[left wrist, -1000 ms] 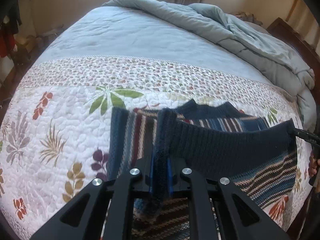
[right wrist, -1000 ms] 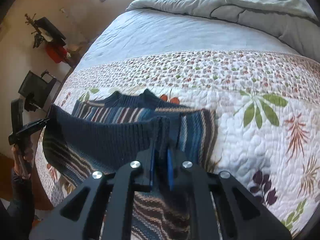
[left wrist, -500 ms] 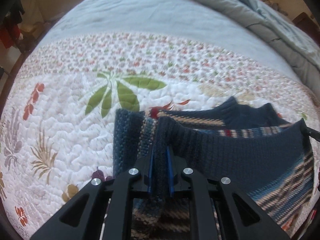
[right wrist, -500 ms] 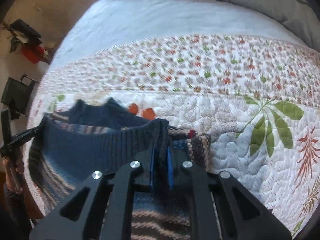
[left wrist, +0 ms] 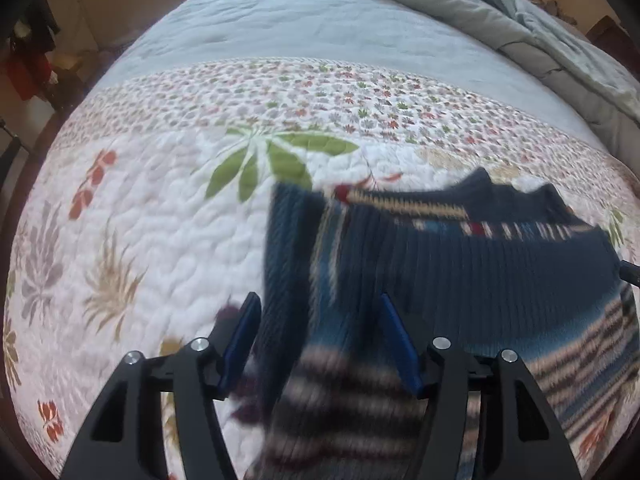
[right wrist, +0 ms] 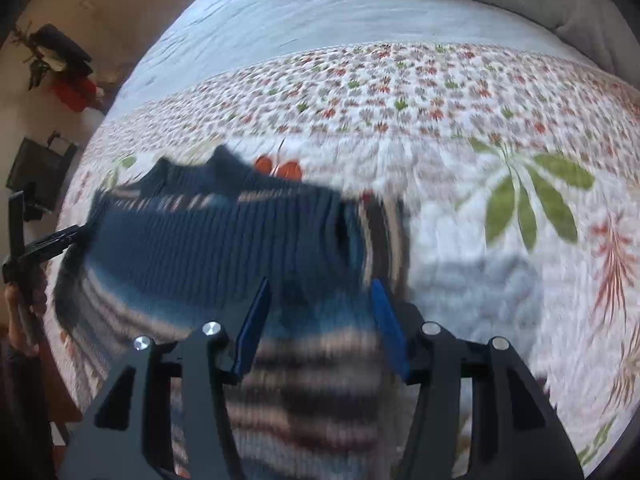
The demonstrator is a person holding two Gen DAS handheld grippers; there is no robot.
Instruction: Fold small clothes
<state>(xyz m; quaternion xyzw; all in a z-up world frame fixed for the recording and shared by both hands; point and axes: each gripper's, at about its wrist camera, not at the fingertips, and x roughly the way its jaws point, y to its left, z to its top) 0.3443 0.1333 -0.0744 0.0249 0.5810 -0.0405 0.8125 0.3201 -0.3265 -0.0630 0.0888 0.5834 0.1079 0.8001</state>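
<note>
In the left wrist view, the left gripper point(left wrist: 318, 320) has just been opening: its blue pads point(left wrist: 243, 332) stand apart with the near corner of the striped knit sweater point(left wrist: 460, 280) loose between them, no longer pinched, while the sweater lies on the floral quilt point(left wrist: 160, 220) with its dark ribbed hem folded up toward the collar. In the right wrist view, the right gripper point(right wrist: 320, 308) has likewise just been opening, its pads spread on either side of the sweater's other near corner without pressing it. The left gripper shows at that picture's left edge, beside the hem's far end.
</note>
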